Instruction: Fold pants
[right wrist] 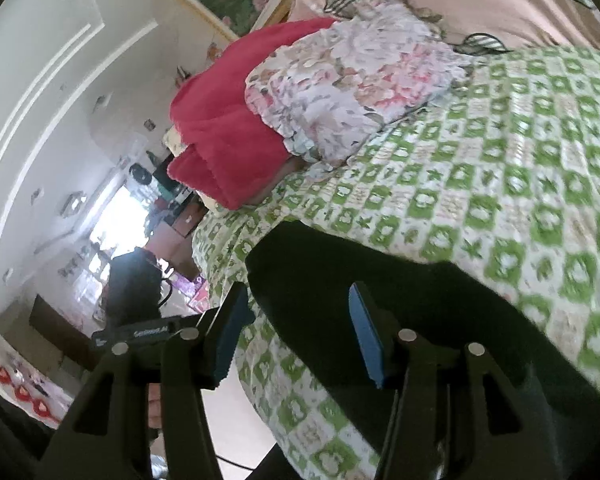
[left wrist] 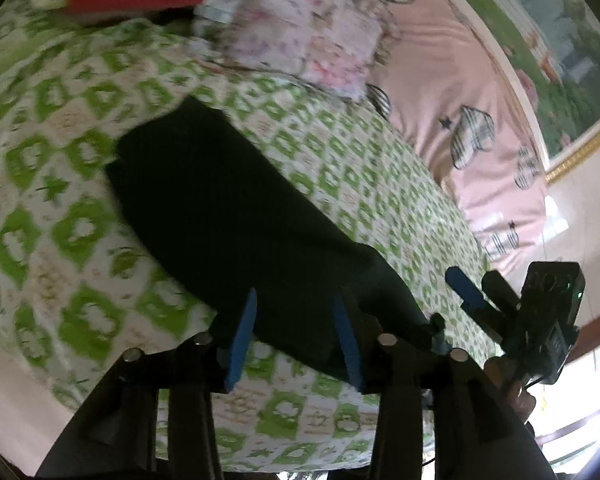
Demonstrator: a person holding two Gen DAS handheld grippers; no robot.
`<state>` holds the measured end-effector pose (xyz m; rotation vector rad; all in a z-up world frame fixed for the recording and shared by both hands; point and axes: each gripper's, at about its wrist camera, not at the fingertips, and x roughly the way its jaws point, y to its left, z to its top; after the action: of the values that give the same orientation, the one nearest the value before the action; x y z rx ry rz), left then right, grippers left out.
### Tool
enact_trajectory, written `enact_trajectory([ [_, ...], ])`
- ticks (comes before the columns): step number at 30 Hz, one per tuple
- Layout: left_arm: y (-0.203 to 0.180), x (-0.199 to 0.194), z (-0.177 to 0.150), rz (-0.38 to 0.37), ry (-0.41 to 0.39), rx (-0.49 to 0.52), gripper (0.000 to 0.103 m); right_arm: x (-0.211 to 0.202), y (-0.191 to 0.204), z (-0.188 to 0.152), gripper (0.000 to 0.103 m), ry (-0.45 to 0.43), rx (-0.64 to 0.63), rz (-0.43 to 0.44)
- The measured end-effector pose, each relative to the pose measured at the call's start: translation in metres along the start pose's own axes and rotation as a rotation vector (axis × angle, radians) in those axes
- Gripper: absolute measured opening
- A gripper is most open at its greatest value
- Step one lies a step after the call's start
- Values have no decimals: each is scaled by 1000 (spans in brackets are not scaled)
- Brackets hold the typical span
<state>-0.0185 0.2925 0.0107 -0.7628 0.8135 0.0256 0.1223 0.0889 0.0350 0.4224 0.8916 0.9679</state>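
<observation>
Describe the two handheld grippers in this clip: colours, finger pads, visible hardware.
Both the left gripper and the right gripper are black, with angular linkage arms joined by round silver pivot pins. Each finger carries a flat blue pad. In the right wrist view, a black bar with small white lettering, too small to read, sits beside the fingers. No sleeves are visible.

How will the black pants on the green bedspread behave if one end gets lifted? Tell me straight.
The black pants will probably be floppy: they lie flat and follow the curve of the green bedspread, so a lifted end should drape and sag. They will likely drag rather than slide cleanly, since cloth rests on cloth. They look thin, so probably light.
</observation>
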Motion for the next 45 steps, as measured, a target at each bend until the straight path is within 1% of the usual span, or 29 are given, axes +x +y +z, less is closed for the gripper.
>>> enact_trajectory([
  [3, 12, -5, 1, 37, -17, -31, 45, 17, 1, 12, 56, 32, -16, 12],
  [10, 43, -8, 9, 79, -32, -120, 45, 60, 7, 33, 57, 119, -74, 28],
  [12, 51, -10, 12, 101, -45, -142, 50, 74, 8, 39, 57, 150, -92, 30],
  [14, 54, -12, 14, 129, -57, -148, 52, 86, 8, 42, 58, 175, -108, 27],
  [16, 59, -11, 17, 156, -64, -165, 53, 97, 7, 45, 61, 198, -124, 24],
  [19, 65, -6, 19, 164, -62, -197, 54, 117, 4, 53, 61, 243, -145, 20],
  [22, 71, 0, 22, 187, -64, -229, 55, 135, 3, 60, 61, 282, -172, 17],
  [27, 78, 15, 28, 198, -50, -273, 55, 174, 4, 74, 62, 370, -241, 23],
  [29, 81, 19, 30, 207, -50, -289, 55, 191, 4, 79, 62, 411, -264, 35],
  [32, 88, 24, 35, 202, -61, -329, 55, 218, 4, 83, 62, 490, -317, 55],
  [34, 90, 26, 37, 201, -69, -350, 55, 233, 3, 84, 62, 534, -328, 80],
  [37, 93, 28, 41, 205, -89, -387, 55, 251, 1, 86, 62, 584, -325, 121],
  [40, 93, 30, 43, 220, -105, -406, 55, 270, -2, 88, 61, 623, -324, 140],
  [41, 93, 31, 44, 224, -111, -413, 53, 277, -4, 89, 61, 642, -323, 150],
  [45, 91, 36, 46, 251, -128, -429, 51, 294, -7, 92, 61, 698, -337, 175],
])
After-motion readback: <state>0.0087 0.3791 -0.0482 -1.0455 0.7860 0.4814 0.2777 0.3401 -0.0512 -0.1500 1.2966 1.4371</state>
